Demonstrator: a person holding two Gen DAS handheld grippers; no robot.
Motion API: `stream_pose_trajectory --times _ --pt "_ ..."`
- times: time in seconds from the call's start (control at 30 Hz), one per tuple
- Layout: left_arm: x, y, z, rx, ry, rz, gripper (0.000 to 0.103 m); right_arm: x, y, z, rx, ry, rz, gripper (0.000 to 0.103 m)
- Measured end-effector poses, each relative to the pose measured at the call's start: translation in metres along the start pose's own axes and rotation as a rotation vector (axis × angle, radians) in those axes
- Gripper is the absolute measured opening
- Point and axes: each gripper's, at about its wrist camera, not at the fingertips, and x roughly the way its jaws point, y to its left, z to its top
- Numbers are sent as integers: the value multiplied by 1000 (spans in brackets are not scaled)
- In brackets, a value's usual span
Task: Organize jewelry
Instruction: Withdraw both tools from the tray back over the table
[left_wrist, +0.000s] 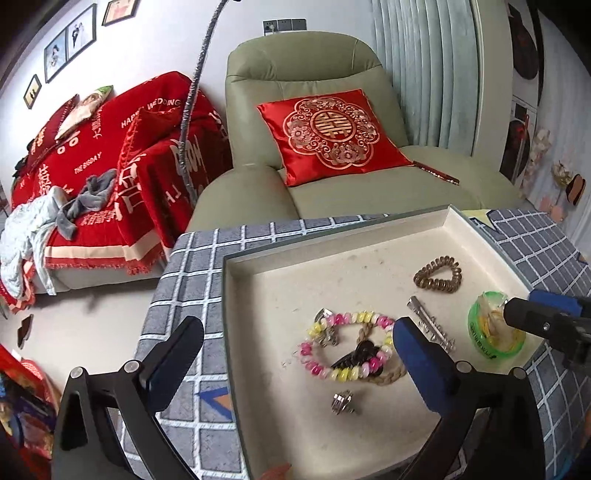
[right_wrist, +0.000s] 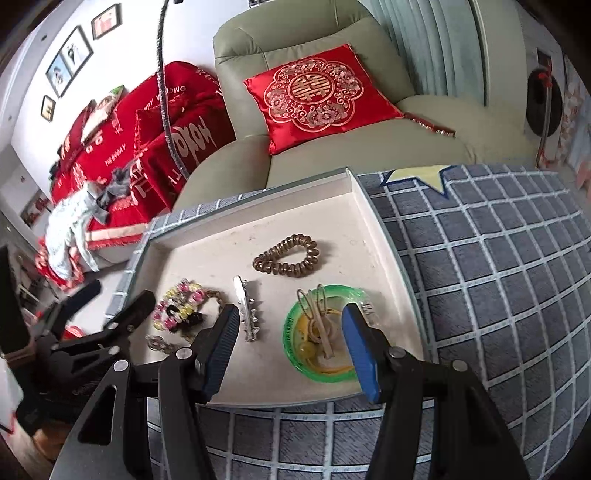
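Note:
A white tray (left_wrist: 258, 369) (right_wrist: 369, 221) on a checked tablecloth holds a pink and yellow bead bracelet (left_wrist: 314, 365) (right_wrist: 181, 299), a black hair claw (left_wrist: 362, 349), a silver clip (left_wrist: 430, 325) (right_wrist: 245, 306), a bronze spiral hair tie (left_wrist: 437, 275) (right_wrist: 286, 256), a small silver ring piece (left_wrist: 341, 402) and a green round dish (left_wrist: 495, 334) (right_wrist: 321, 332) with hair ties and pins inside. My left gripper (left_wrist: 299, 350) is open over the bracelet. My right gripper (right_wrist: 291, 325) is open, its fingers on either side of the green dish.
The grey checked tablecloth (right_wrist: 498, 277) has a yellow star patch (right_wrist: 417, 177). Behind the table stands a green armchair (left_wrist: 295, 74) with a red cushion (left_wrist: 332, 133). A sofa with a red blanket (left_wrist: 110, 166) and loose clothes is at the left.

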Motion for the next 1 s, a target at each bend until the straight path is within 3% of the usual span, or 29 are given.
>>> stream_pose_trajectory --times 0.07,0.1,0.3,0.57,1.0 --pt "-5 1 -4 4 1 10 103 -2 4 -3 -32 -8 -25 98" --pt "-9 1 -7 2 2 12 103 -4 6 -5 -42 -21 -32 103" --pt "-31 4 -23 -19 10 31 103 -18 9 -20 -46 -78 -20 103" --pt "-66 4 -49 -71 4 32 103 -35 14 -49 -110 -39 -74 103" --pt "-98 -10 -85 -125 -33 67 103 -71 18 -91 -180 -146 -134 103"
